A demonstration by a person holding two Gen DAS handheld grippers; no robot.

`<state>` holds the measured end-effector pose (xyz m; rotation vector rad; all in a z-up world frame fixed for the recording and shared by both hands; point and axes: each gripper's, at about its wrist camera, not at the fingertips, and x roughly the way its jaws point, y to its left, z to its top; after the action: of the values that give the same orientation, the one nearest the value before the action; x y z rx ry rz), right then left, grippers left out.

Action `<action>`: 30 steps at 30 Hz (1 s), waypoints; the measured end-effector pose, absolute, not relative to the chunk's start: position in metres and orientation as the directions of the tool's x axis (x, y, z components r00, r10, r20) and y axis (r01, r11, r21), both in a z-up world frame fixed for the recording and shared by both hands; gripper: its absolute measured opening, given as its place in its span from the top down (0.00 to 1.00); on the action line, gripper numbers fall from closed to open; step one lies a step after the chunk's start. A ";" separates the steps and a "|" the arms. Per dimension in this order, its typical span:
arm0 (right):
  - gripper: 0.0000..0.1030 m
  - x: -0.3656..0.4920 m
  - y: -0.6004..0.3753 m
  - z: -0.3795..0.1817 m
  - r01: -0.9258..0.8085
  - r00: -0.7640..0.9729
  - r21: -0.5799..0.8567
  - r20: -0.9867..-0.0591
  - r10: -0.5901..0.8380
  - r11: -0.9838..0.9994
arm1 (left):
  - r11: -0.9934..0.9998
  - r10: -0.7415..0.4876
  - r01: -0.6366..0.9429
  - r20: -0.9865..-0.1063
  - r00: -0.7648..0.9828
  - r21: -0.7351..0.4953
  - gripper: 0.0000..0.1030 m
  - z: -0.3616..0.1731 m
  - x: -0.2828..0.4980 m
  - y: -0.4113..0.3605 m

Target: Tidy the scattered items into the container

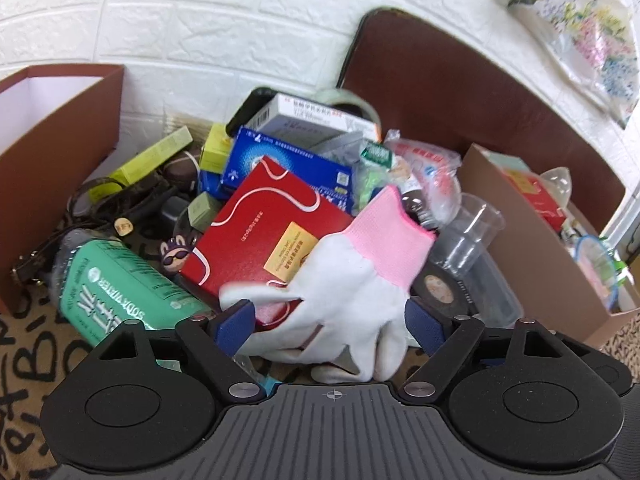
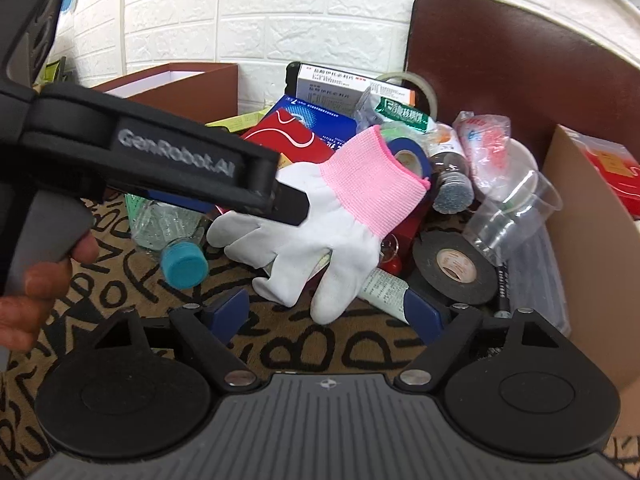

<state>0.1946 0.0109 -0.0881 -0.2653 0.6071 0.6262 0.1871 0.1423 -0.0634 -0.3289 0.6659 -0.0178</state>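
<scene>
We see the left claw (image 1: pixel 330 326) spread, its blue pads either side of the white glove (image 1: pixel 340 300); whether they press it we cannot tell. The right claw (image 2: pixel 326 312) is spread too, nothing between its pads, the glove's fingertips just beyond over the lettered cloth (image 2: pixel 120 292) on the table. The glove, pink-cuffed, lies on a red box (image 1: pixel 260 236) at the near side of the heap. Beside it to the left, a green soda-water bottle (image 1: pixel 120 292) on its side; to the right, a black tape roll (image 2: pixel 452 268) and clear plastic cups (image 2: pixel 516 208). Further back, a blue box (image 1: pixel 280 160) and a white medicine box (image 1: pixel 308 116). A brown container (image 1: pixel 52 160) stands at the far left near the wall, a cardboard box (image 1: pixel 532 248) of items at the right edge.
</scene>
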 end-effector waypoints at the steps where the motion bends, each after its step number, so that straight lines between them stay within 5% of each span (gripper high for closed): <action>1: 0.17 0.197 0.012 -0.089 -0.621 0.643 -0.053 -0.605 0.470 0.782 | 0.951 -0.118 -0.084 -0.600 0.792 -0.297 0.16 -0.064 0.188 0.142; 9: 0.31 0.213 0.018 -0.094 -0.638 0.617 -0.014 -0.607 0.500 0.770 | 0.969 -0.115 -0.049 -0.621 0.775 -0.241 0.33 -0.069 0.196 0.135; 13: 0.55 0.216 0.020 -0.096 -0.642 0.596 0.014 -0.619 0.511 0.766 | 0.969 -0.130 -0.040 -0.640 0.757 -0.244 0.49 -0.070 0.196 0.133; 19: 0.89 0.210 0.017 -0.092 -0.650 0.589 0.010 -0.625 0.513 0.760 | 0.965 -0.164 -0.024 -0.669 0.725 -0.263 0.58 -0.075 0.194 0.127; 23: 0.91 0.202 0.009 -0.089 -0.653 0.579 0.027 -0.626 0.522 0.757 | 0.959 -0.205 0.004 -0.679 0.705 -0.285 0.70 -0.075 0.186 0.119; 30: 0.92 0.168 -0.012 -0.083 -0.651 0.567 0.041 -0.637 0.522 0.758 | 0.950 -0.264 0.057 -0.689 0.675 -0.308 0.72 -0.073 0.159 0.099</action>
<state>0.1680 -0.0119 -0.0828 -0.2075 0.6758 0.6948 0.1593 0.0989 -0.0726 -0.2721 0.8126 -0.1826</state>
